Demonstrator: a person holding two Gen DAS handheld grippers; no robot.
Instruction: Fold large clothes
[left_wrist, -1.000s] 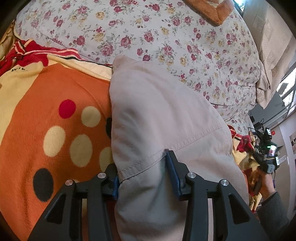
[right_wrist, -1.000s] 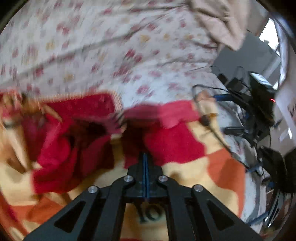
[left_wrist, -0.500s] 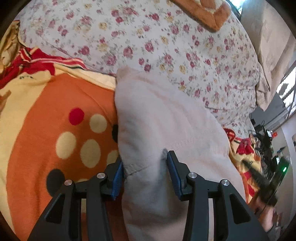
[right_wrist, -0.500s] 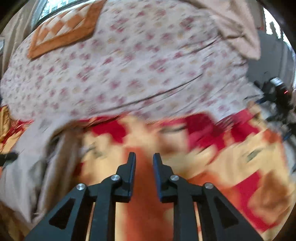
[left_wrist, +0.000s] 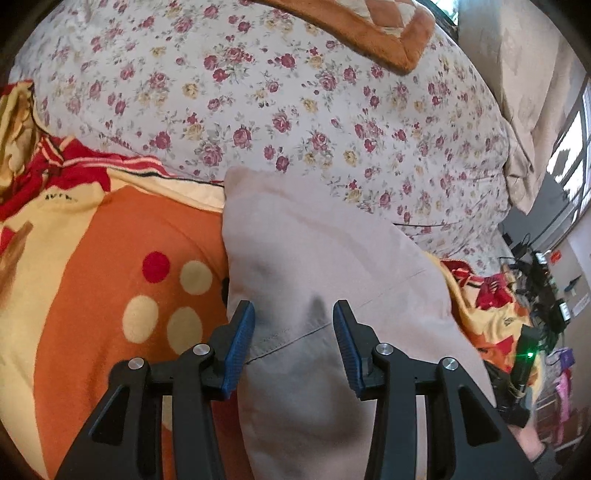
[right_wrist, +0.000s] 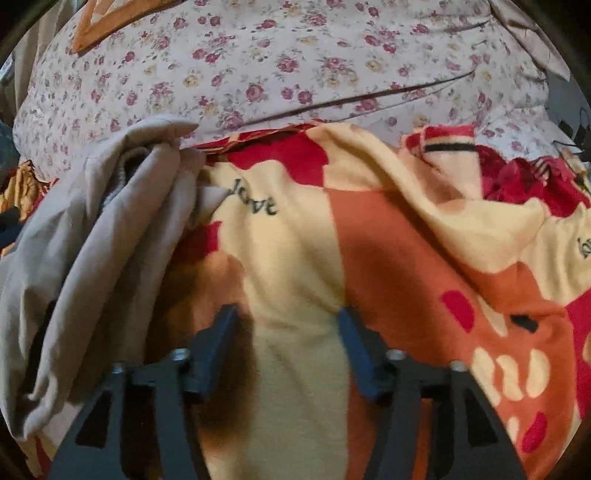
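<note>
A beige garment (left_wrist: 314, 240) lies folded lengthwise on an orange and yellow blanket (left_wrist: 110, 295). My left gripper (left_wrist: 293, 328) is shut on a thick fold near the garment's stitched hem, its blue pads (left_wrist: 240, 339) pressing in from both sides. In the right wrist view the same garment (right_wrist: 110, 229) lies bunched and wrinkled at the left. My right gripper (right_wrist: 284, 332) hovers over the blanket (right_wrist: 303, 258) just right of it. Its jaws are opening wide, and only blanket shows between them.
A floral duvet (left_wrist: 295, 92) rises behind the blanket, with an orange-edged cushion (left_wrist: 369, 33) on top. Crumpled red blanket folds (right_wrist: 517, 173) lie to the right. Cables and electronics (left_wrist: 543, 273) crowd the far right beside a window (left_wrist: 569, 155).
My right gripper swung left from the crumpled red folds to the blanket beside the garment, and its jaws went from shut to wide. My left gripper lifted slightly, still holding the fold.
</note>
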